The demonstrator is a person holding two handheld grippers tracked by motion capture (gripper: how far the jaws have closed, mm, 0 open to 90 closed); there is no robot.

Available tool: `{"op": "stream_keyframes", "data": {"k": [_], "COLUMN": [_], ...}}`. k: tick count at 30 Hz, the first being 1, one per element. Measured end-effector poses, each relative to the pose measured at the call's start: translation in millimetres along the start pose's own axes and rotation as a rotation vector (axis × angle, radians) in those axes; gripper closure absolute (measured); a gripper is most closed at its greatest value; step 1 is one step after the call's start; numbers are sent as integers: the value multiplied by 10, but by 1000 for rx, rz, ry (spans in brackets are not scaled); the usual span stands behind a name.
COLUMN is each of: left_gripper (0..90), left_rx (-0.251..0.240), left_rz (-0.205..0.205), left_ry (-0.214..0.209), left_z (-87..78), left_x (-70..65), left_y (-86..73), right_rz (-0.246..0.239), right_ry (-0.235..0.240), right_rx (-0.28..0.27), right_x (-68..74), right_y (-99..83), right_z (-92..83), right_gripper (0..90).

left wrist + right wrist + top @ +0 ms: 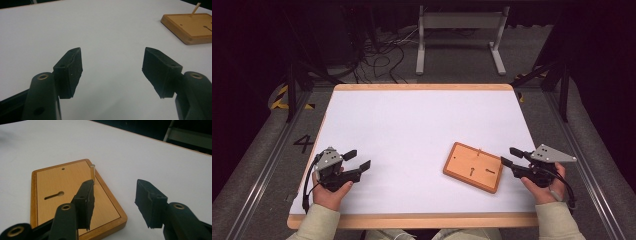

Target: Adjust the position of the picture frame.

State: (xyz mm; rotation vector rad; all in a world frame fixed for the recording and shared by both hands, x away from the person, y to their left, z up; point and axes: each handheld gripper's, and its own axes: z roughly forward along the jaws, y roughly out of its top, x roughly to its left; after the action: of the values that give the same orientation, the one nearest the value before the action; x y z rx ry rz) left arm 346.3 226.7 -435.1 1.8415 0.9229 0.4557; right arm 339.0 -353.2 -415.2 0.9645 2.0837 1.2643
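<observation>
The table [412, 120] has a plain white top, unpatterned, edged in pale light wood; the board [473, 166] is orange-brown wood with a darker rim, a lighter inner panel and small dark holes and slots; the peg [92, 172] standing at its edge is pale tan; the left gripper [358, 159] and the right gripper [511, 156] are matt black, each topped by a grey plate; the sleeves [317, 222] are cream; the floor [257, 165] is grey, with yellow-and-black striped tape [279, 97].
</observation>
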Motion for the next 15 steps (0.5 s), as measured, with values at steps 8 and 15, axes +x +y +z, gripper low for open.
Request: {"op": "stream_keyframes", "data": {"k": [8,15], "left_gripper": [327,326], "left_rx": [9,11], "left_rz": [6,12], "left_ry": [-8,-12], "left_z": [35,53], "left_x": [-7,-7], "left_y": [10,15], "right_rz": [7,6], "right_ry": [-11,-31], "right_rx": [20,32], "right_x": [3,3], "right_y": [2,17], "right_z": [-14,-35], "right_gripper": [494,496]}}
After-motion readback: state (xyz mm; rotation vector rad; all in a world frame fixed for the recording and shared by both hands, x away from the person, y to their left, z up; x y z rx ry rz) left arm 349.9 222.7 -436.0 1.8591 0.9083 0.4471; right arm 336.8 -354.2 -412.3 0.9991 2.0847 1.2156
